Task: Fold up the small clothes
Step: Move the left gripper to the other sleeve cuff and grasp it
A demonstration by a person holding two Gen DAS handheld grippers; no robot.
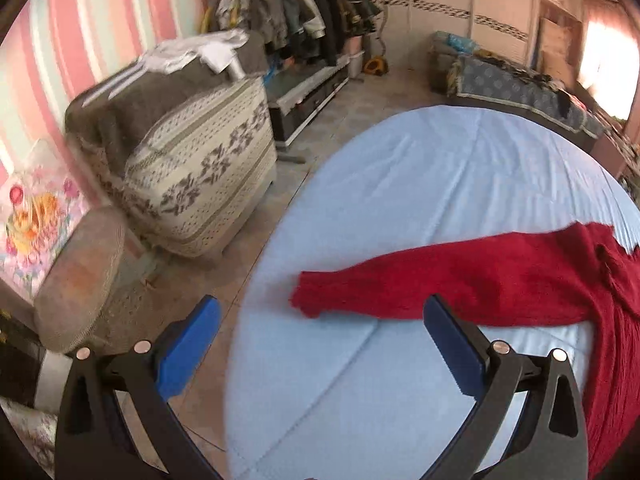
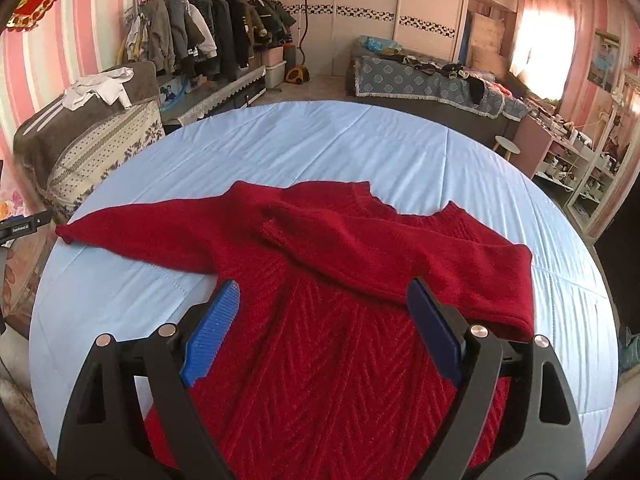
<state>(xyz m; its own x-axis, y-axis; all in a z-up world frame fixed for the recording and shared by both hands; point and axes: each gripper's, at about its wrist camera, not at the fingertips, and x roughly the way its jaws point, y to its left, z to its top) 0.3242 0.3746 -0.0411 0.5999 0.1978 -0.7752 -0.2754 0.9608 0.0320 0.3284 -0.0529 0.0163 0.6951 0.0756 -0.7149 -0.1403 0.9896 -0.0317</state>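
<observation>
A dark red knitted sweater lies flat on the round table's light blue cover. One sleeve is folded across the chest. The other sleeve stretches out to the left, its cuff near the table's left edge. My right gripper hovers open over the sweater's body with nothing between its blue pads. My left gripper is open too, just short of the stretched sleeve; the cuff lies between and beyond its fingertips, untouched.
Left of the table stand a sofa with a patterned cover and a round stool on the tiled floor. A full clothes rack and a low couch with a blue cover stand behind; shelves fill the right.
</observation>
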